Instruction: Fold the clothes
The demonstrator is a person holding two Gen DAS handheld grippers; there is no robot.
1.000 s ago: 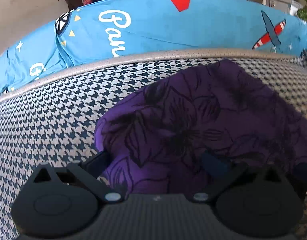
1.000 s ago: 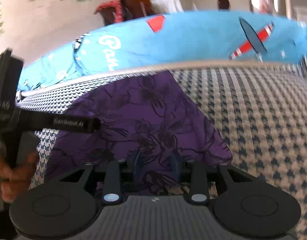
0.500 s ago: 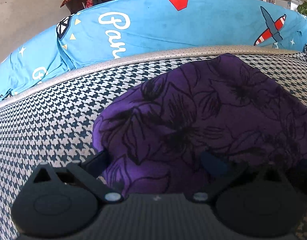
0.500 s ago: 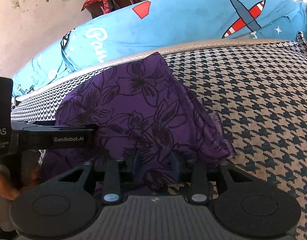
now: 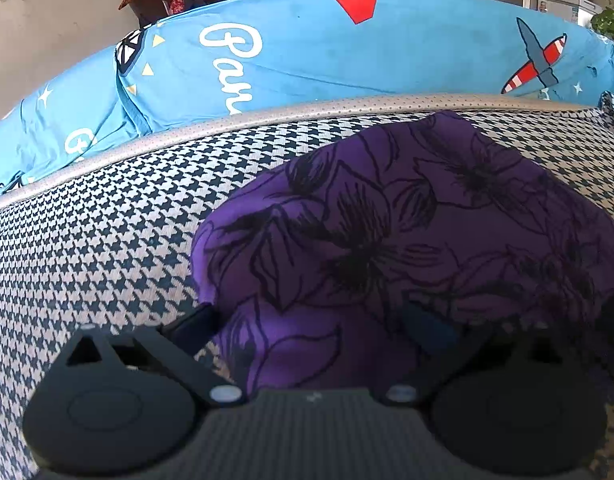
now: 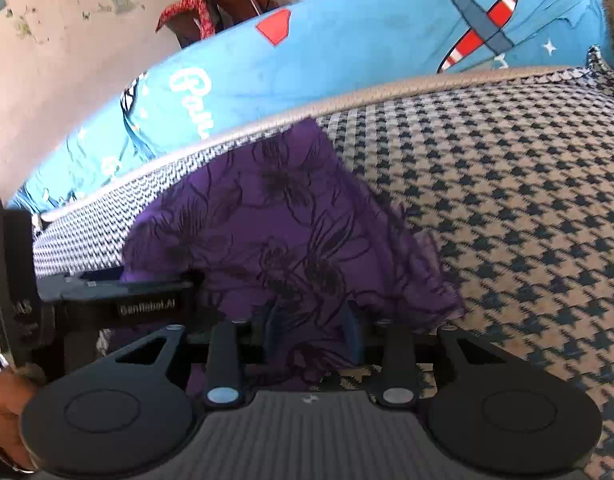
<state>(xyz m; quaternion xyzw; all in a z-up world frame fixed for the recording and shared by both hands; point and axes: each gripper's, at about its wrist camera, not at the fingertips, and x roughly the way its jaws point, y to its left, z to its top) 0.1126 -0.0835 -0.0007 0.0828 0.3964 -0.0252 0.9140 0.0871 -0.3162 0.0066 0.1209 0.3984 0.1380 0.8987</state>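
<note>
A purple garment with a black flower print [image 5: 387, 232] lies bunched on the houndstooth surface [image 5: 99, 248]. In the left wrist view my left gripper [image 5: 311, 324] stands open, fingers wide apart, with the garment's near edge draped between them. In the right wrist view the same purple garment [image 6: 275, 224] rises in a peak. My right gripper [image 6: 313, 332] is shut on a fold of it, its blue fingertips [image 6: 353, 332] pressing the cloth from both sides. The left gripper's body [image 6: 119, 304] reaches in from the left beside the garment, held by a hand [image 6: 3, 408].
A blue cushion with white lettering and an aeroplane print [image 5: 347, 52] lines the far side behind a grey piped edge [image 5: 307, 114]. Bare houndstooth cloth stretches to the right [image 6: 527, 220]. Chairs and a wall stand far behind.
The right wrist view has tilted and shifted, with the garment still pinched and its peak further left. The left gripper stays open over the near edge; the cloth has settled slightly lower.
</note>
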